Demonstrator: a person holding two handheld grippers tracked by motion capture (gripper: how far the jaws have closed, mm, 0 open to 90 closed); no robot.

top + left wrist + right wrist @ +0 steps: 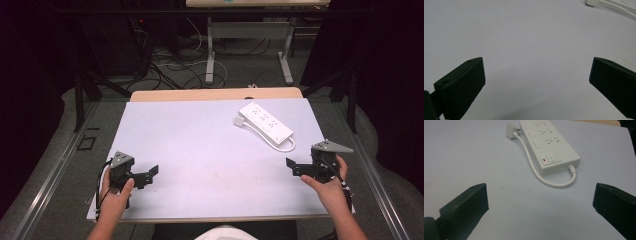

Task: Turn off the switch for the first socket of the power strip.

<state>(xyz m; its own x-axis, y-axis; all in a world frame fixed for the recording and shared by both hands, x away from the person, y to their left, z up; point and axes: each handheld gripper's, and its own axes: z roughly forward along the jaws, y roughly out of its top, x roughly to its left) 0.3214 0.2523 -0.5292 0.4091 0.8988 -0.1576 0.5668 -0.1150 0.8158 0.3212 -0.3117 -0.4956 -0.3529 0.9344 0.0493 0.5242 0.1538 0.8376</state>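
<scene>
On white table, power strip far right, plug seemingly unplugged beside it, left gripper spread, right gripper spread

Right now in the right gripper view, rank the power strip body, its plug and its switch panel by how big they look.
1. Power strip body, largest.
2. Plug.
3. Switch panel; it looks close to the plug, and it is nearer the camera, so that order is unsure.

I see a white plastic power strip w/ a white cord, plug and small red switch light; both grippers black; pale lilac-grey table sheet, wood edge behind.
</scene>
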